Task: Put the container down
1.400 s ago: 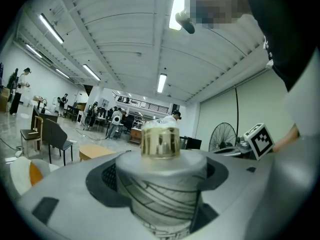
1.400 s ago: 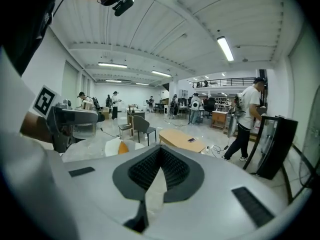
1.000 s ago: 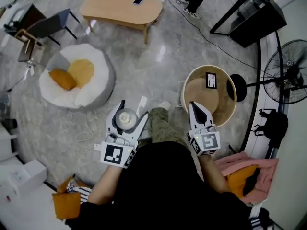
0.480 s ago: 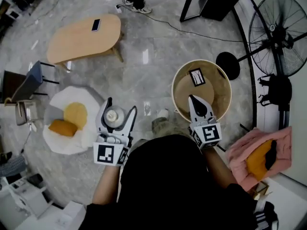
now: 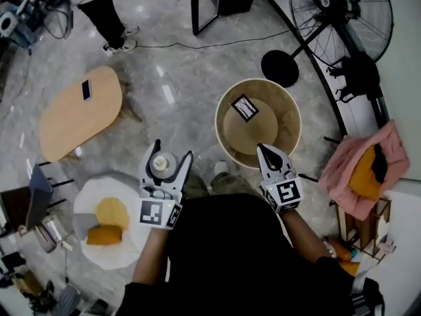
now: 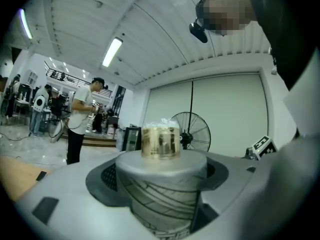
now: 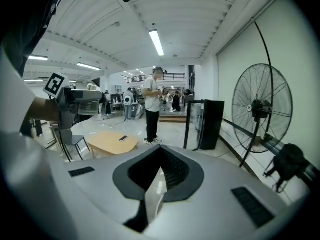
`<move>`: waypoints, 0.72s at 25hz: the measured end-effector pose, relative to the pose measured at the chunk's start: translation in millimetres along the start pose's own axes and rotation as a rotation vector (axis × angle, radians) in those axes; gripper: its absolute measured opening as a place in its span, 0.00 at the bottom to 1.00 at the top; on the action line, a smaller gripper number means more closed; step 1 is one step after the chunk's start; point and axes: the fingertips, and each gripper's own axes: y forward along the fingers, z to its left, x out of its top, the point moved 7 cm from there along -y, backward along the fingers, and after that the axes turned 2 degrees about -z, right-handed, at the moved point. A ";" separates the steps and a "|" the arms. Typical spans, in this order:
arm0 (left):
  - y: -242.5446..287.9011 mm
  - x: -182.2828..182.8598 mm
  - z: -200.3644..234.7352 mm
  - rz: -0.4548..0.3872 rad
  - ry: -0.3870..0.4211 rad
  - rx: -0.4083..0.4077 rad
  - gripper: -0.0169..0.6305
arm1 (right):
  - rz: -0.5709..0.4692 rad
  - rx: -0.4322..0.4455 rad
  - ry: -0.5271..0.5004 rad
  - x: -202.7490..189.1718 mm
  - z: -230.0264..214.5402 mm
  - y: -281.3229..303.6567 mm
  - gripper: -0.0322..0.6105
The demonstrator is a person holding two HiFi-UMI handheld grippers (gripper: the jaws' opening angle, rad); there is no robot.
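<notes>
My left gripper (image 5: 166, 158) is shut on a grey patterned container (image 5: 162, 164) with a gold cap; it is held upright between the jaws, above the floor. In the left gripper view the container (image 6: 161, 184) fills the space between the jaws, its gold cap (image 6: 160, 141) on top. My right gripper (image 5: 272, 155) is shut with nothing in it, over the near rim of a round wooden table (image 5: 258, 121). The right gripper view shows its jaws (image 7: 159, 171) pressed together.
A marker card (image 5: 245, 107) lies on the round table. A standing fan (image 5: 342, 12), a pink cloth on a rack (image 5: 362, 170), an oval wooden table (image 5: 77, 114) with a phone, a white beanbag (image 5: 108, 219) with orange cushions, and a standing person (image 7: 151, 111) surround me.
The head view has swung: the round table, fan and oval table have shifted left and down in the picture. Both grippers keep their pose, the left still shut on the container.
</notes>
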 end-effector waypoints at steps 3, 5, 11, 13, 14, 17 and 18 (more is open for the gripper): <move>38.7 -5.7 29.6 0.019 0.012 -0.150 0.56 | 0.009 -0.120 0.038 1.4 5.8 9.8 0.08; 69.6 -3.0 52.1 0.055 0.020 -0.248 0.56 | -0.018 -0.213 0.060 12.8 11.0 22.7 0.08; 121.4 13.7 101.4 0.100 0.025 -0.464 0.56 | -0.084 -0.434 0.219 41.1 25.9 61.2 0.08; 132.1 12.5 114.7 0.109 0.027 -0.540 0.56 | -0.091 -0.486 0.213 52.0 32.3 75.5 0.08; 136.6 12.4 121.0 0.117 0.025 -0.567 0.56 | -0.099 -0.506 0.211 57.7 35.4 81.5 0.08; 146.3 10.3 133.1 0.139 0.025 -0.625 0.56 | -0.108 -0.561 0.198 68.3 40.8 91.0 0.08; 149.7 9.4 134.2 0.144 0.029 -0.647 0.56 | -0.107 -0.585 0.198 69.1 42.1 90.9 0.08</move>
